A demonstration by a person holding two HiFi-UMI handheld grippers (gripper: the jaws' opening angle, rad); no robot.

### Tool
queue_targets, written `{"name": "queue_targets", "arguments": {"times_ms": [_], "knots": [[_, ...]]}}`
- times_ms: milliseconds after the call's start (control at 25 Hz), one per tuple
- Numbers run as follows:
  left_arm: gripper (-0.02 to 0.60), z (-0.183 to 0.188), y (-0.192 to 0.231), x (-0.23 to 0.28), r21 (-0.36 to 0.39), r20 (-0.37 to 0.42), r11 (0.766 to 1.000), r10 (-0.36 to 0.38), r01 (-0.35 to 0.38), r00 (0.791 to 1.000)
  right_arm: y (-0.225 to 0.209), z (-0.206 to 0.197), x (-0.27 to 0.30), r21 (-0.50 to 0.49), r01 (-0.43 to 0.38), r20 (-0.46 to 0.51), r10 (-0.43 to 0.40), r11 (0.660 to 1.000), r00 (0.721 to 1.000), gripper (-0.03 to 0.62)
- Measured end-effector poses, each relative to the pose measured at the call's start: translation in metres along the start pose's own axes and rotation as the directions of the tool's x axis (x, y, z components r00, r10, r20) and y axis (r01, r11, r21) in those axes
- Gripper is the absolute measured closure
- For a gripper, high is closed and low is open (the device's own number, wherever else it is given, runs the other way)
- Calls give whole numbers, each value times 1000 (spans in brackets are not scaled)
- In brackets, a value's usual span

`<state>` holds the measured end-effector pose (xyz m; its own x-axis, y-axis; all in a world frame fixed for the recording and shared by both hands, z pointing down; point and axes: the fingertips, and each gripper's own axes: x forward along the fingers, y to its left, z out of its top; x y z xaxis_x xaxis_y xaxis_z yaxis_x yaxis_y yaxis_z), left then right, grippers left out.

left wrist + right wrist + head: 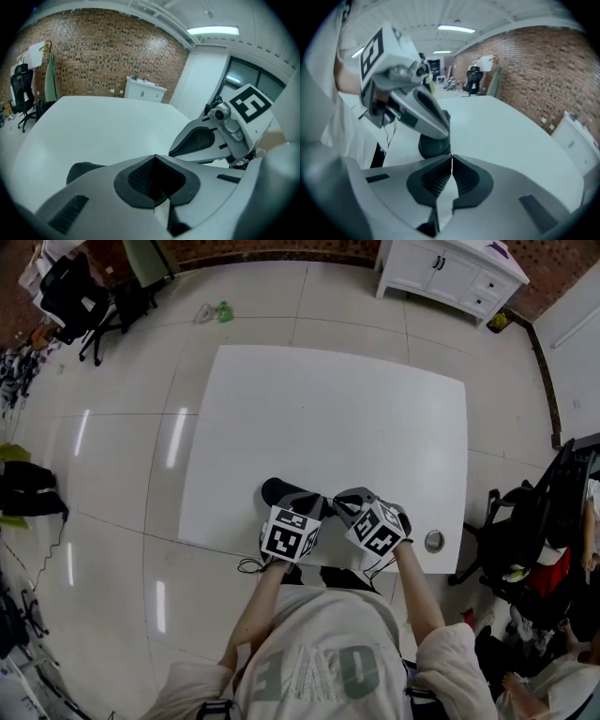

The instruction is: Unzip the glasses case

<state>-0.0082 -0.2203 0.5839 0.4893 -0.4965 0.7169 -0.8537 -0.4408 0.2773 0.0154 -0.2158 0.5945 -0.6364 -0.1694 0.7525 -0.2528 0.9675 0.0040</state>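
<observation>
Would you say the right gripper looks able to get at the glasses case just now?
Probably yes: the right gripper, jaws together, has its tips at the edge of the glasses case. The left gripper leans over the case's top but leaves that near side free.

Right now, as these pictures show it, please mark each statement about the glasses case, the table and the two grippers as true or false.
1. The glasses case is black. True.
2. The right gripper has its jaws wide apart. False: the jaws are together.
3. The table is brown wood. False: it is white.
4. A white cabinet stands on the floor beyond the table. True.
5. The left gripper is at the table's far edge. False: it is at the near edge, beside the case.
</observation>
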Motion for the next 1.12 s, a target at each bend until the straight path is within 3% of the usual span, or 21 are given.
{"name": "queue_targets", "arguments": {"times_ms": [80,120,160,200,280,400,440,520,560,600,640,680,880,1120], "knots": [[577,7,0,-8,-7,90,1000,1,0,996,-12,10,-23,164,95,105,-114,982,988,591],[577,15,1,-17,-47,184,999,-1,10,983,-19,14,-36,255,148,148,-190,955,971,592],[577,25,3,-32,-107,302,994,-1,35,953,-25,17,-50,345,196,183,-271,918,945,592],[577,36,5,-51,-167,427,983,3,76,904,-29,19,-64,430,235,212,-350,872,912,592],[575,55,9,-95,-230,634,958,14,171,774,-26,22,-91,580,262,256,-478,771,840,592],[577,73,10,-161,-162,809,933,-62,322,584,2,33,-121,731,153,356,-562,666,746,592],[577,72,5,-180,-121,849,906,-118,406,515,17,33,-129,758,108,386,-577,643,720,592],[577,56,-10,-216,-33,905,810,-224,585,361,55,20,-146,796,73,406,-619,601,672,592],[577,44,-18,-232,10,920,769,-258,639,296,76,11,-156,807,82,400,-643,585,653,592],[577,29,-27,-248,47,924,750,-284,660,256,98,3,-165,814,99,390,-664,573,638,592],[577,12,-35,-264,76,922,750,-304,657,240,123,-2,-173,817,118,382,-682,565,623,592],[577,-6,-42,-281,99,917,758,-322,645,237,149,-4,-180,818,135,377,-698,559,609,592],[577,-78,-70,-376,138,916,807,-324,574,236,264,7,-208,824,172,369,-742,539,559,592],[577,-194,-124,-492,134,935,861,-274,490,226,418,6,-252,795,186,420,-745,577,519,592]]}}
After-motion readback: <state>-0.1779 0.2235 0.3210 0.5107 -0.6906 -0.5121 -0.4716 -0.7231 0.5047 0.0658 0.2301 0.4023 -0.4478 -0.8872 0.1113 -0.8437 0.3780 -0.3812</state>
